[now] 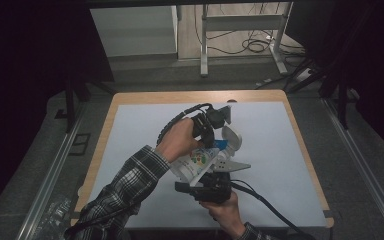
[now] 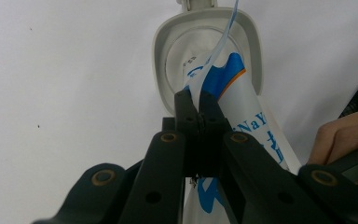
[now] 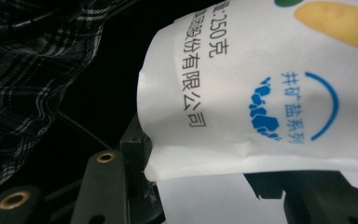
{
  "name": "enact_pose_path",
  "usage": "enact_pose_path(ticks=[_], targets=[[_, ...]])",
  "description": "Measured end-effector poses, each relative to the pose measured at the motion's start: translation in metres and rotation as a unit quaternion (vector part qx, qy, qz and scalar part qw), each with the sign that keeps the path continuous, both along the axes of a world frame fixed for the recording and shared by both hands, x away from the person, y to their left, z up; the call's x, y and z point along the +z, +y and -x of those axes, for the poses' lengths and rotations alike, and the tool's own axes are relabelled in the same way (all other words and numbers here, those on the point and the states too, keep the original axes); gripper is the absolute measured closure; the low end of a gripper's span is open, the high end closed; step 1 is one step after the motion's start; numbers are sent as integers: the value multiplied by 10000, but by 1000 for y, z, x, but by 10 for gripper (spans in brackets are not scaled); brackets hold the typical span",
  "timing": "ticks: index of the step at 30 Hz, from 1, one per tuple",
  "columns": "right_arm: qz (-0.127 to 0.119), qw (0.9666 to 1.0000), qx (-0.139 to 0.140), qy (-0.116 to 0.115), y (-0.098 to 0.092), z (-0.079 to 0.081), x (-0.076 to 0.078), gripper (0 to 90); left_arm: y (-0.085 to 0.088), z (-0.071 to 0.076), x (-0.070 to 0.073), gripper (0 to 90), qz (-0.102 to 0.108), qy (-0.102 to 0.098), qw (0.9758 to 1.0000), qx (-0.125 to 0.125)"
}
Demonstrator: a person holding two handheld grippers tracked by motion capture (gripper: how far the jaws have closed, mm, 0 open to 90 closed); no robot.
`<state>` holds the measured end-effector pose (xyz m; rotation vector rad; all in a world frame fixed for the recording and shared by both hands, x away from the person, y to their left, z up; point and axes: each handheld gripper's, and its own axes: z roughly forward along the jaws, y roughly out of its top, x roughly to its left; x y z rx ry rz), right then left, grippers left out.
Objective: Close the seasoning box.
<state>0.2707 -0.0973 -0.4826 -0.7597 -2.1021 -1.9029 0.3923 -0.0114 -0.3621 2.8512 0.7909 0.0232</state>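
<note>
White salt bag (image 1: 196, 165) tilted above the table (image 1: 130, 150), mouth at a white box (image 1: 231, 136); left gripper (image 2: 196, 100) pinched shut on its top edge, right gripper (image 3: 200, 179) clamped across its bottom.

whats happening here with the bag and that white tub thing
A person holds a pair of tongs in each hand over a table with a white mat. The right tongs grip the wide end of a white printed bag. The left tongs are shut on the bag's top edge, tilting it toward an open white container. The bag's mouth sits at the container's opening; whether anything is pouring cannot be told.
</note>
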Motion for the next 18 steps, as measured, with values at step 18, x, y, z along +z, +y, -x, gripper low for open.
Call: enact_pose_path(ticks=[18], targets=[[-31, 10000, -7, -14, 0, 0, 1, 498, 0, 0, -1, 899, -1, 31, 10000, 7]])
